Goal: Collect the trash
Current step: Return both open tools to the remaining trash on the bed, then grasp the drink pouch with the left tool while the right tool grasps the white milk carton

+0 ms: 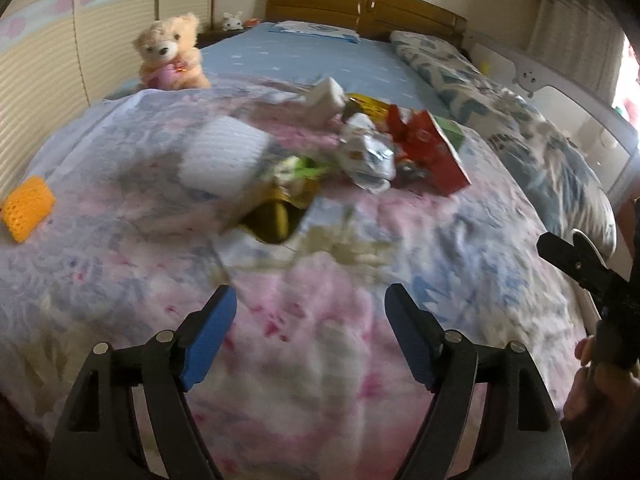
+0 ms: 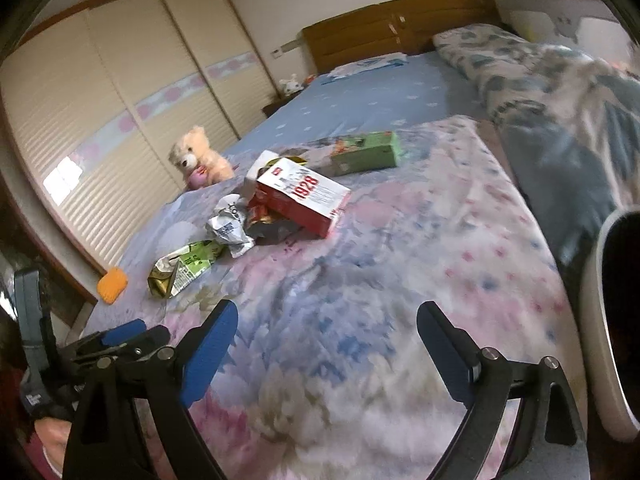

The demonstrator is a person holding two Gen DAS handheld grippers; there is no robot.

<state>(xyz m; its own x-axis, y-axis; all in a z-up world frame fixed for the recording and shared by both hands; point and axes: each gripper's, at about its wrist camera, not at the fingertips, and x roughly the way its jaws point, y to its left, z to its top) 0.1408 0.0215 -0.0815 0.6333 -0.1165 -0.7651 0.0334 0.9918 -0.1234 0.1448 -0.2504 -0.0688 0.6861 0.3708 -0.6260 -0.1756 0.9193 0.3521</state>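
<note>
**Both jaws spread above the quilt, trash heaped in the middle of the bed**

You hold the left gripper (image 1: 306,300) over the soft floral quilt (image 1: 320,340), and its jaws, with flat blue ribbed pads, stand wide apart with only fabric showing between them. Your right gripper (image 2: 326,320) is the same: jaws spread, nothing pinched, only the pink and blue quilt under it.

The trash lies in a loose heap near the middle of the bed (image 2: 380,92), on the far part of the quilt. In the right wrist view you see a red and white carton (image 2: 304,200), rectangular, lying tilted on the heap. A crumpled silver wrapper (image 2: 230,228) touches its near side, and a flattened green and gold packet (image 2: 180,268) lies just beside the wrapper, toward the left edge of the bed. A green box (image 2: 366,152) lies flat behind the carton, toward the headboard (image 2: 400,24), which is brown wood.

In the left wrist view a white ribbed thing (image 1: 224,156) is in front of the heap; it is blurred, so I cannot tell what it is.

A fluffy cream teddy bear (image 2: 200,158) sits by the left edge of the bed. A small orange knitted piece (image 2: 112,284) lies at the near left edge of the quilt, well apart from the heap.
</note>
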